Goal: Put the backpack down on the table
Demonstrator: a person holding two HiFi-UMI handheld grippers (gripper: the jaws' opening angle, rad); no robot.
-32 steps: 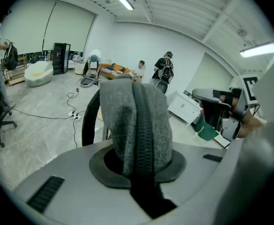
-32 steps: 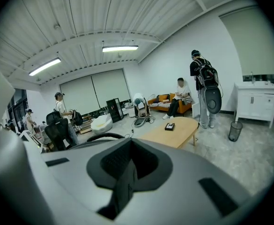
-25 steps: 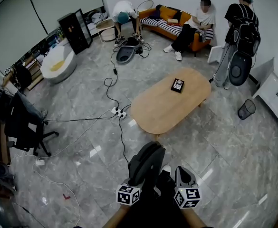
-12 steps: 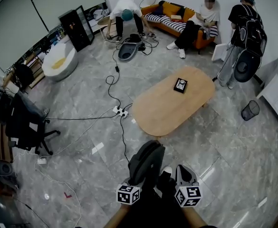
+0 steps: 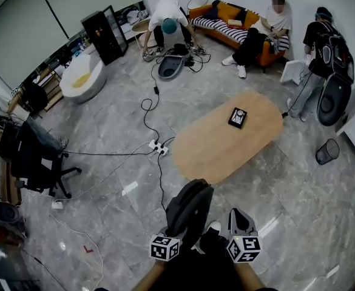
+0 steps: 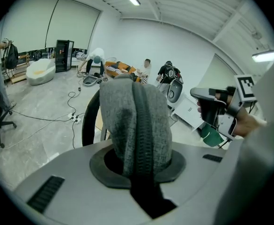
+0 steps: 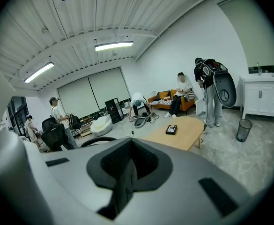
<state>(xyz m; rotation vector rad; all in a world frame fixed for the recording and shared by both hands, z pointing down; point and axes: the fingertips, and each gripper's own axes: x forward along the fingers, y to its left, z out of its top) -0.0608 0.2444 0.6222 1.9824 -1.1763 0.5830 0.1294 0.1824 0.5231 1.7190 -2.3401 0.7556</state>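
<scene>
The grey knitted-fabric backpack with a dark zip (image 5: 189, 206) is hanging upright in the air at the bottom middle of the head view. It is sitting above the grey marble floor (image 5: 104, 126), just short of the near end of the light wooden oval table (image 5: 216, 147), and is not touching the tabletop. The left gripper (image 5: 176, 230) is clamping it: in the left gripper view the jaws are gripping the grey fabric and the zip strip, which are filling the gap between them. The right gripper (image 5: 238, 216) is hovering just beside the backpack on its right, apart from it. Its own view is showing the jaws pressed together with nothing between them. The toe of a white shoe (image 5: 212, 226) is showing on the floor between the two grippers.

A small black box (image 5: 238, 117) is lying on the far half of the table. A white power strip with black cables (image 5: 159, 148) is lying on the floor left of the table, and a black wire waste bin (image 5: 327, 151) is standing well to its right. An orange sofa (image 5: 223, 12) is standing against the far wall beyond the table, with a seated person (image 5: 268, 29) on it. Near its left end a bending person (image 5: 167, 14) is leaning over gear on the floor. A standing person (image 5: 326, 47) is at the right wall. A black office chair (image 5: 34, 153) is standing at the left.
</scene>
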